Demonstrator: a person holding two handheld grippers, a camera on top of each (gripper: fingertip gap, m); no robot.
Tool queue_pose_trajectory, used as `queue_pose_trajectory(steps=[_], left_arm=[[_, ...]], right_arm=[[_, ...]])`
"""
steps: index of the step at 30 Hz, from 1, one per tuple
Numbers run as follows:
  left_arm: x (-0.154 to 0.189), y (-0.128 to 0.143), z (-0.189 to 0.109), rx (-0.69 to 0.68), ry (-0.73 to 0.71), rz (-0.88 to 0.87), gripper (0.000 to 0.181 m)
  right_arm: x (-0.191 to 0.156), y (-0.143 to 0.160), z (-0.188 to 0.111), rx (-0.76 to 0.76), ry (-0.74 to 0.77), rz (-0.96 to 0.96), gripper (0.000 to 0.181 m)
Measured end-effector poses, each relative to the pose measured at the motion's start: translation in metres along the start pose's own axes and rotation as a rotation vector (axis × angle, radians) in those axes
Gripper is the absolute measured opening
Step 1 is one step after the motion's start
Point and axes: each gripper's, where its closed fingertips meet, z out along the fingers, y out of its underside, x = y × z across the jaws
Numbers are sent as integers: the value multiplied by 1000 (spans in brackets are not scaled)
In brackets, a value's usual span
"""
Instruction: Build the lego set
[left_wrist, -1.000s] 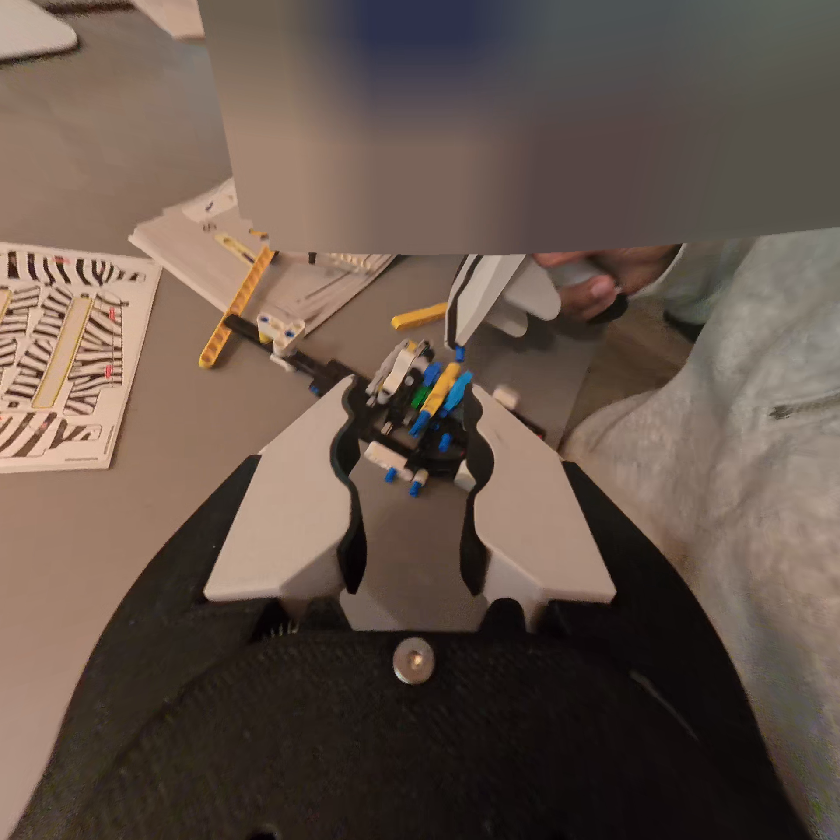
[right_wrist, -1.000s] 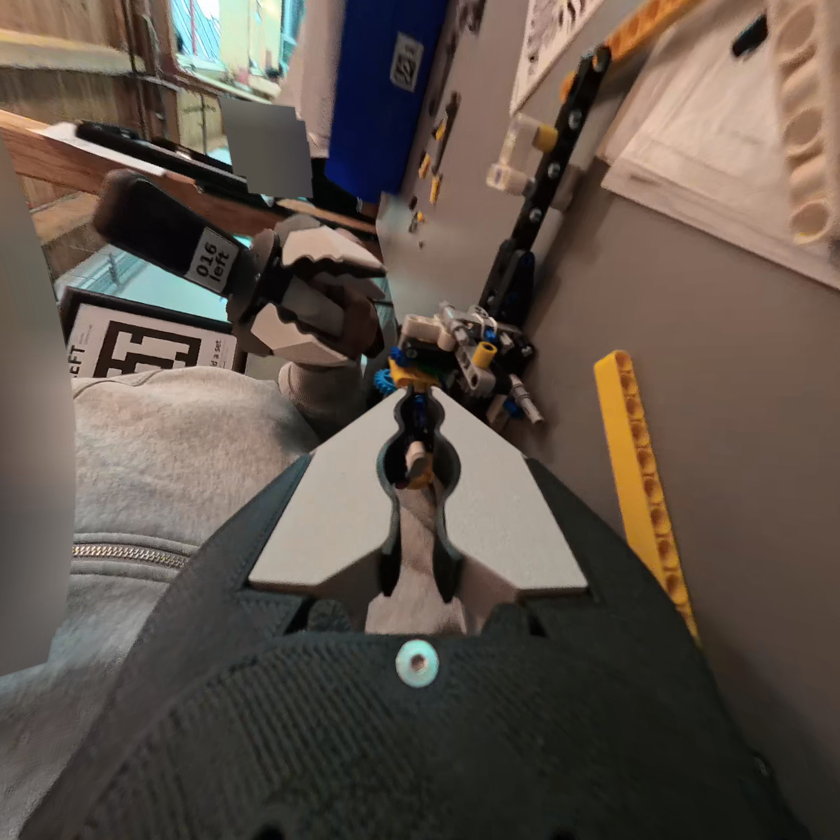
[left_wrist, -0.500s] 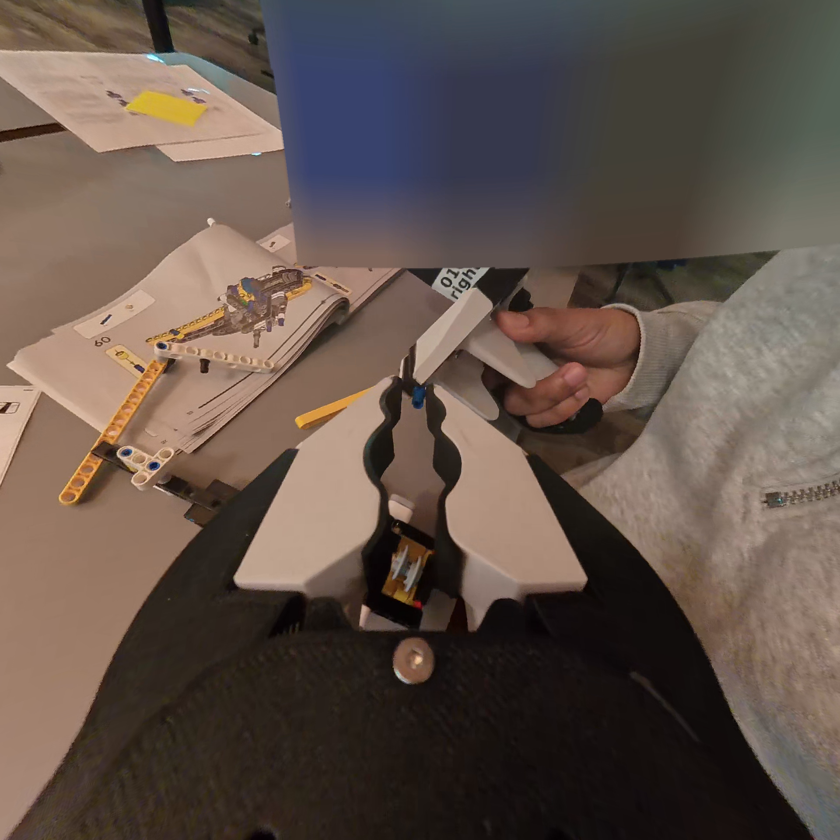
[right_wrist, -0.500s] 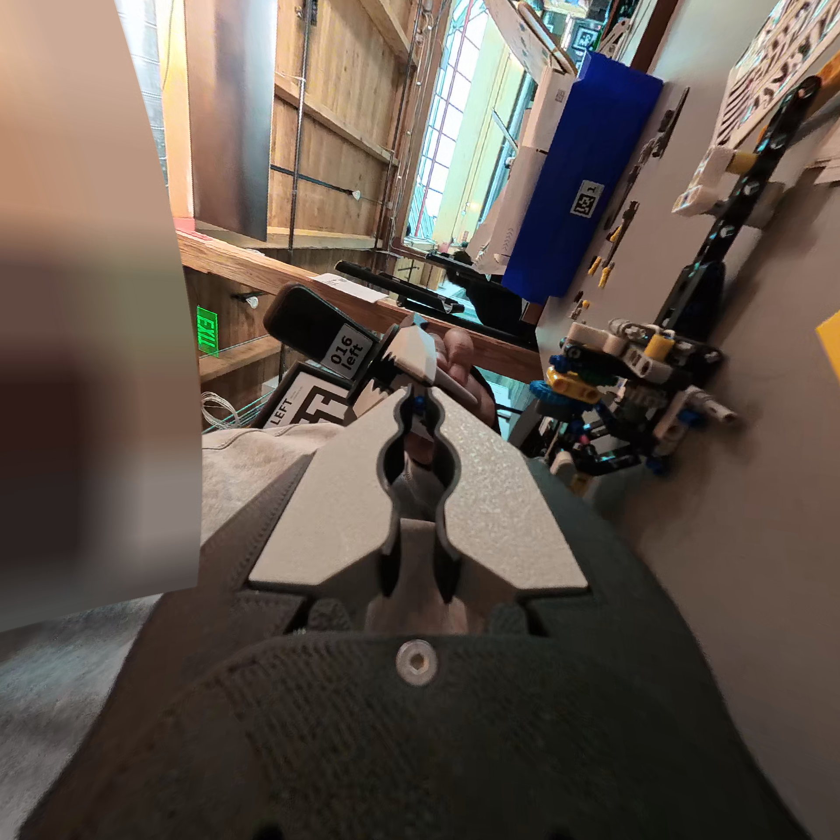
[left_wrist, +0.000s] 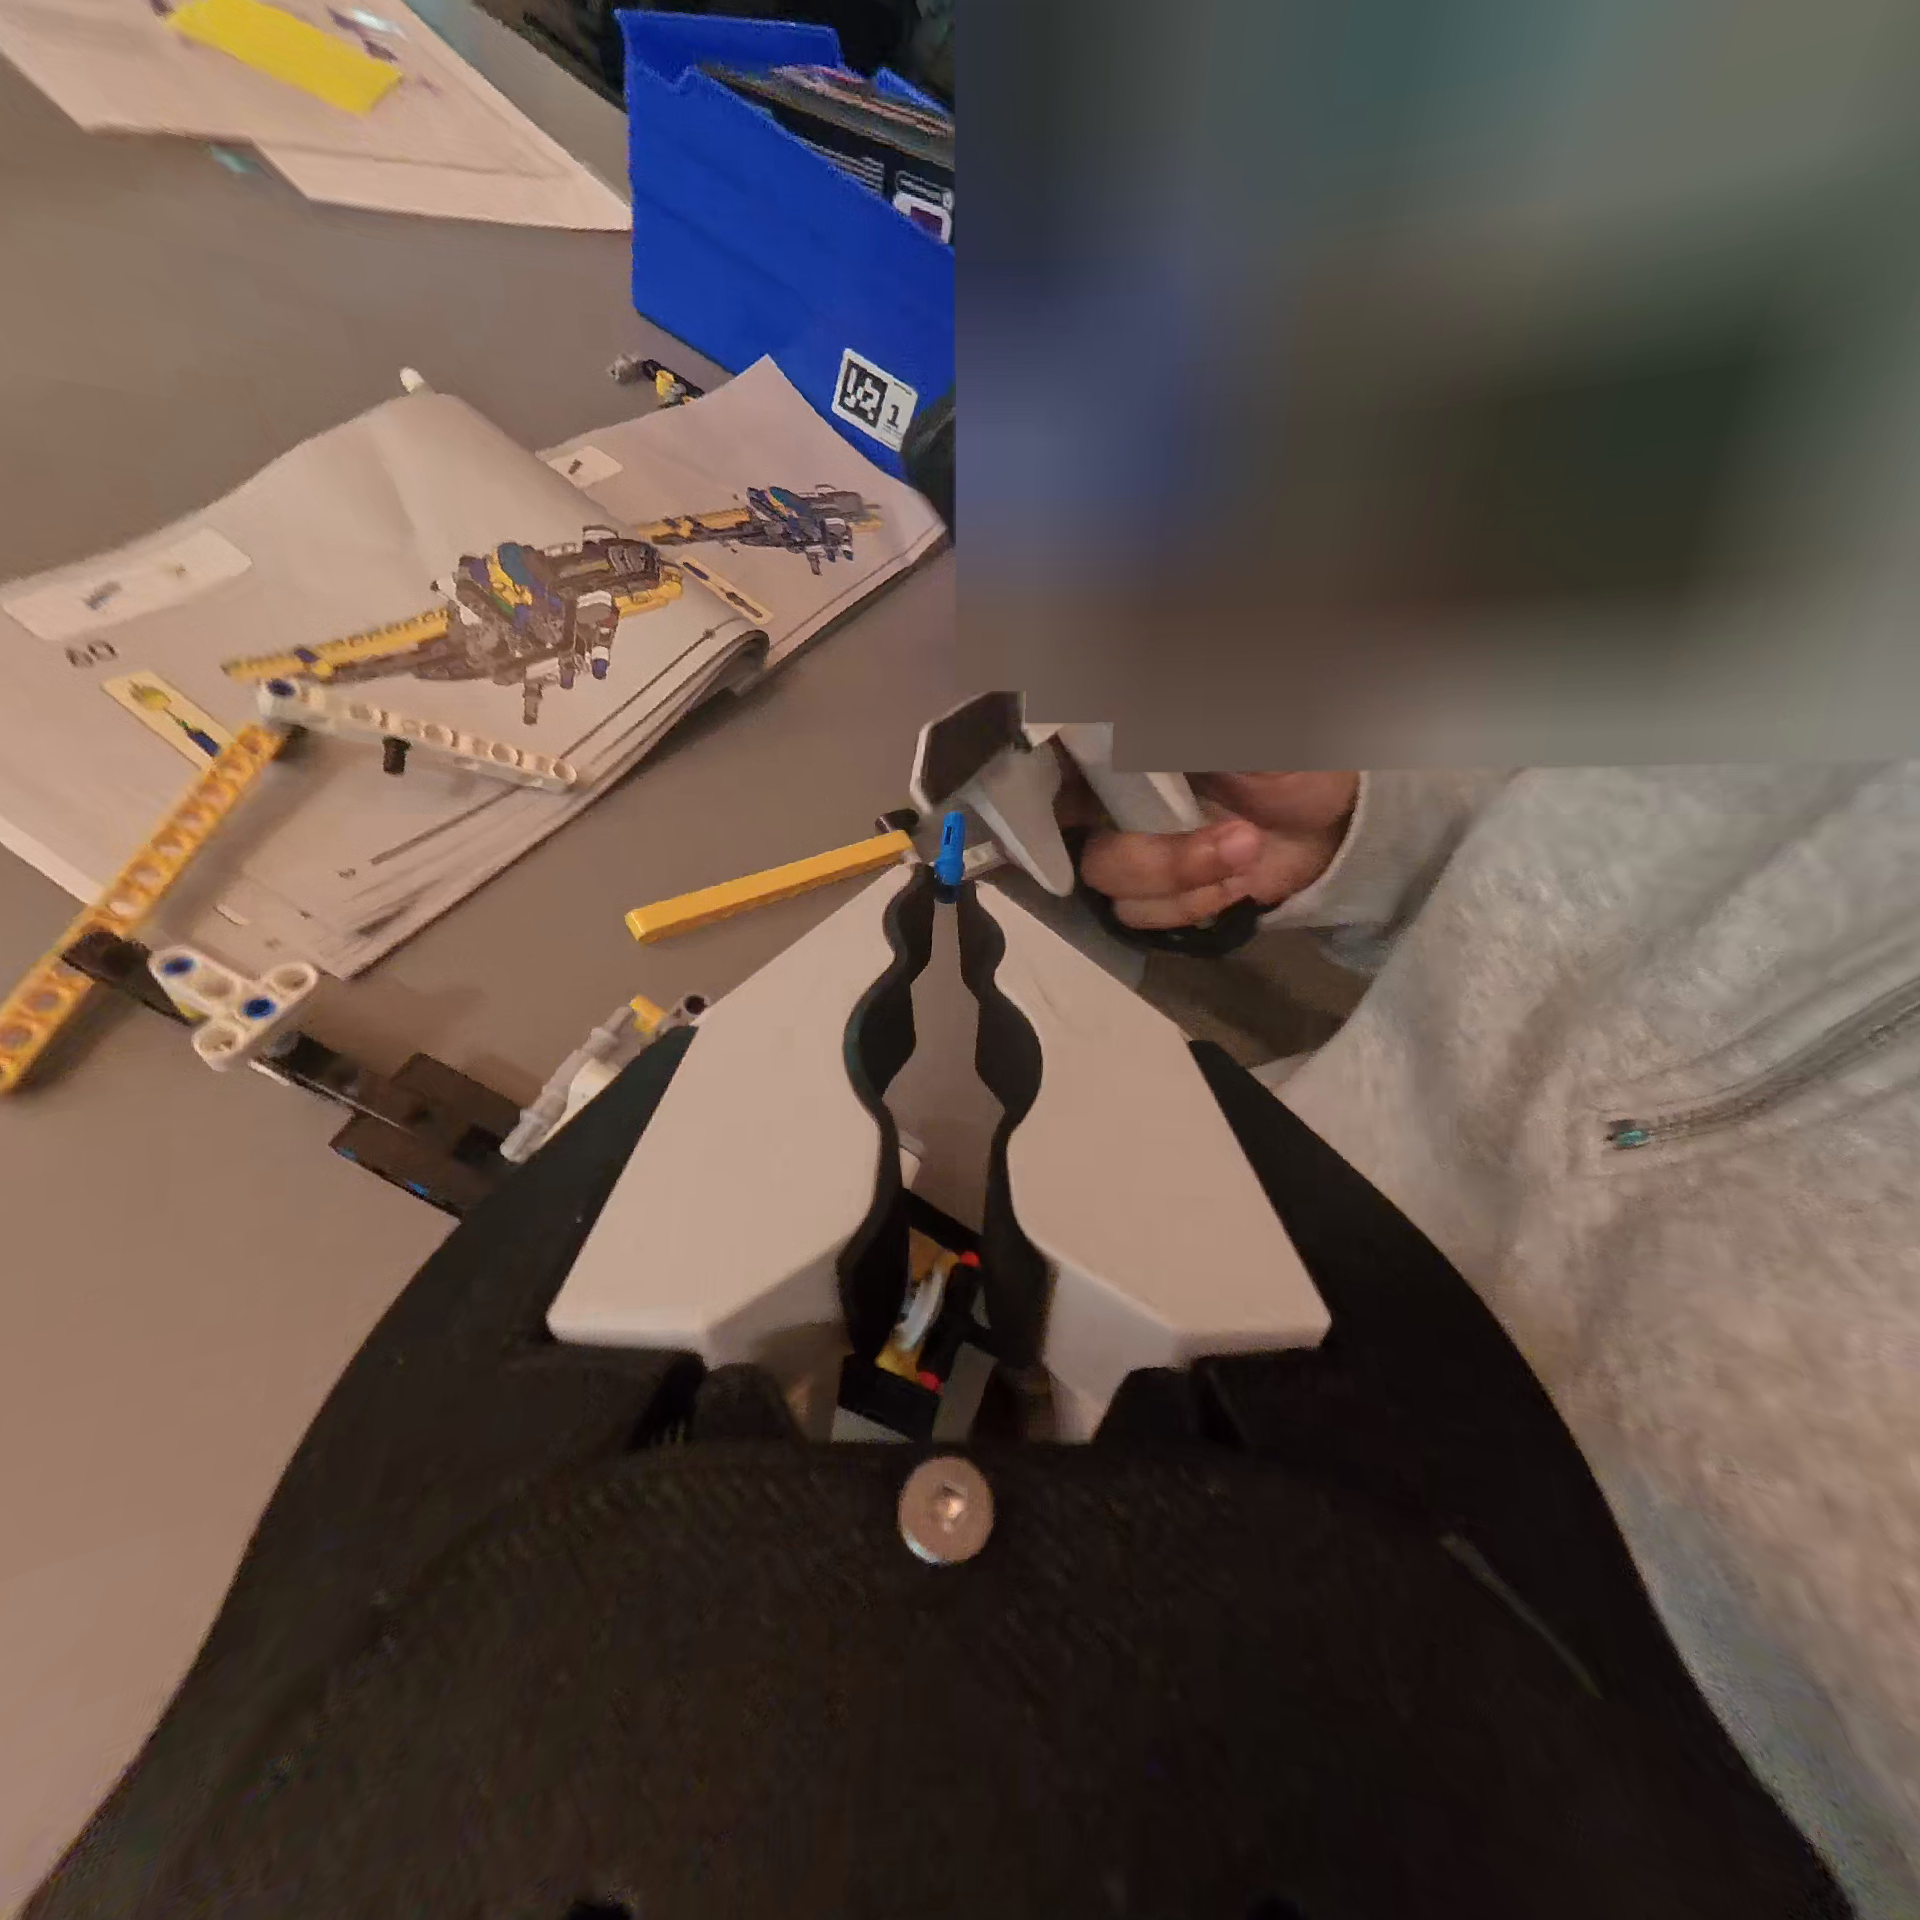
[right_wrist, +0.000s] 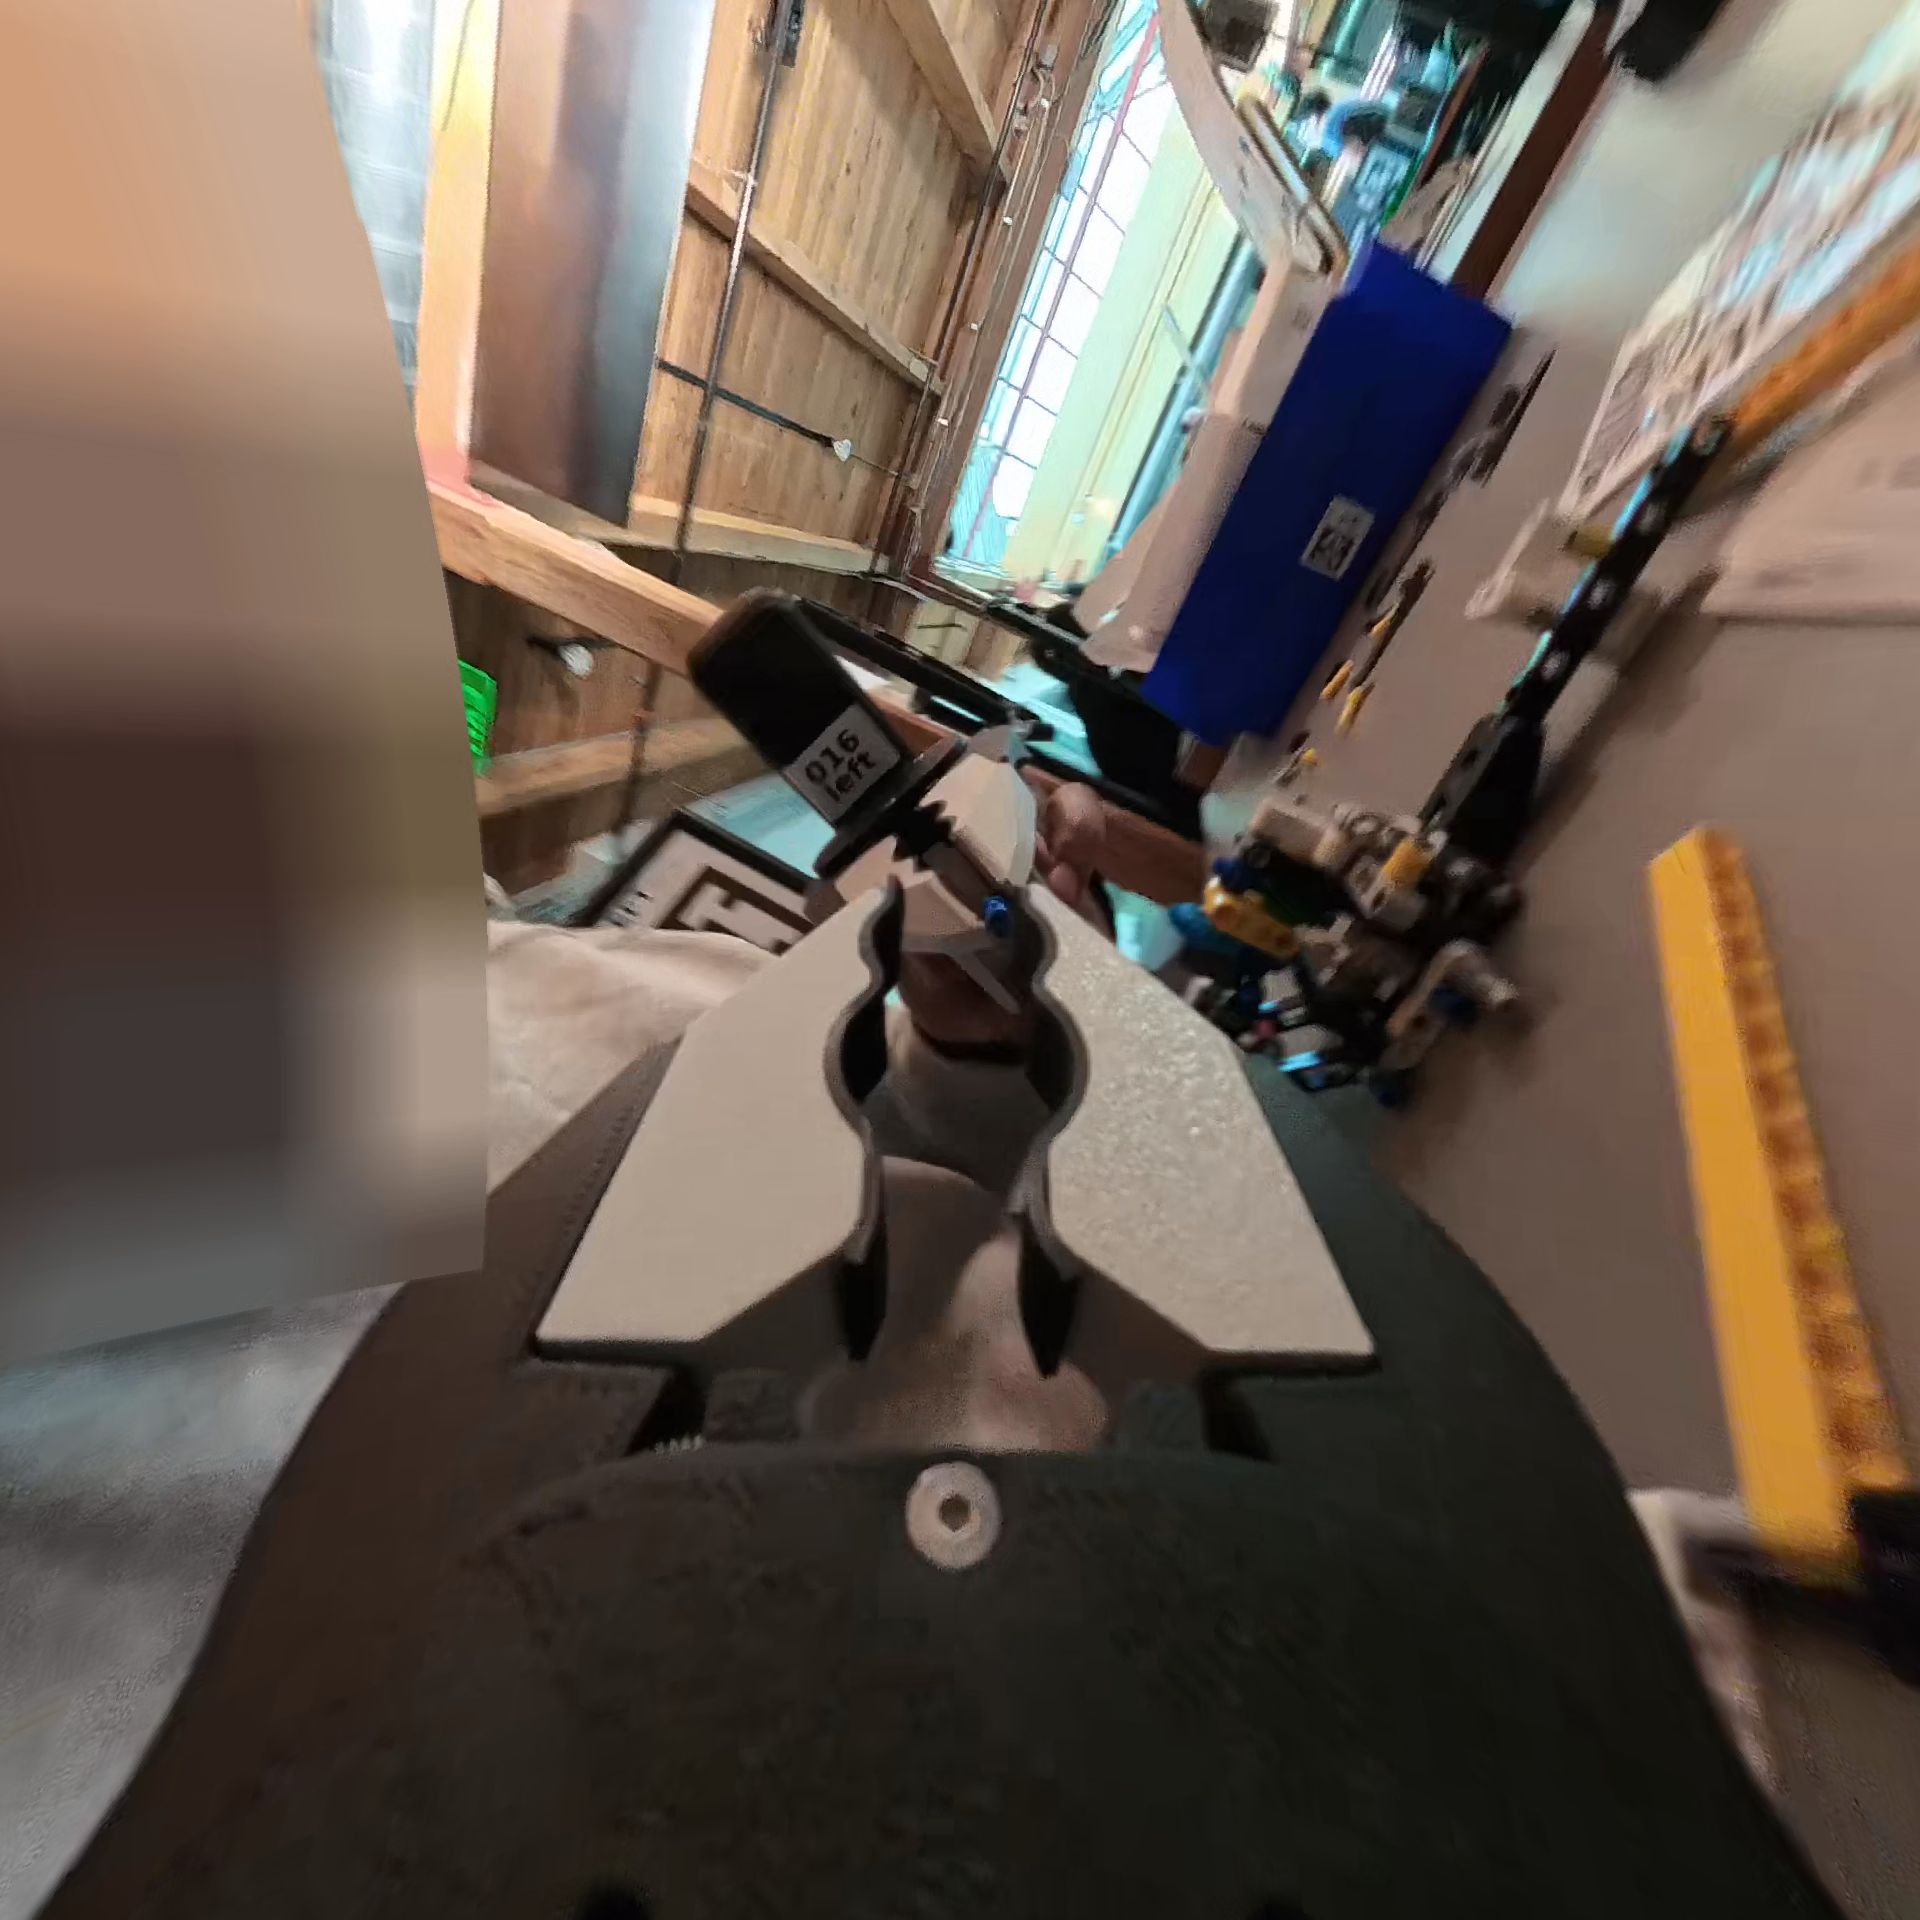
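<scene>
My left gripper (left_wrist: 943, 883) is shut on a small blue pin (left_wrist: 948, 840), held at its fingertips above the table edge. My right gripper (right_wrist: 961, 914) is open and empty, its tips on either side of the left gripper's tip, and the pin (right_wrist: 995, 912) shows there too. In the left wrist view the right gripper (left_wrist: 992, 805) sits just beyond the pin. The part-built lego model (right_wrist: 1351, 914) stands on the grey table. In the left wrist view it is mostly hidden under my left gripper (left_wrist: 914, 1314).
A loose yellow beam (left_wrist: 769, 883) lies near the grippers. An open instruction booklet (left_wrist: 468, 623) carries a white beam (left_wrist: 416, 732). A long yellow and black beam (left_wrist: 135, 873) with a white T-piece (left_wrist: 234, 997) lies at the left. A blue bin (left_wrist: 779, 239) stands behind. A grey-sleeved person is close on the right.
My left gripper rose from the model, shut and took the blue pin from my right gripper. The right gripper, shut on the pin before, has opened.
</scene>
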Motion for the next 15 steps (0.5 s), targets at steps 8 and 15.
queue_pose_trajectory(steps=[8,15], left_arm=[[3,8,-4,-35,213,-256,2],[9,10,1,-59,252,-251,2]], right_arm=[[-9,5,-2,-337,229,-1059,17],[6,26,8,-500,181,-1251,7]])
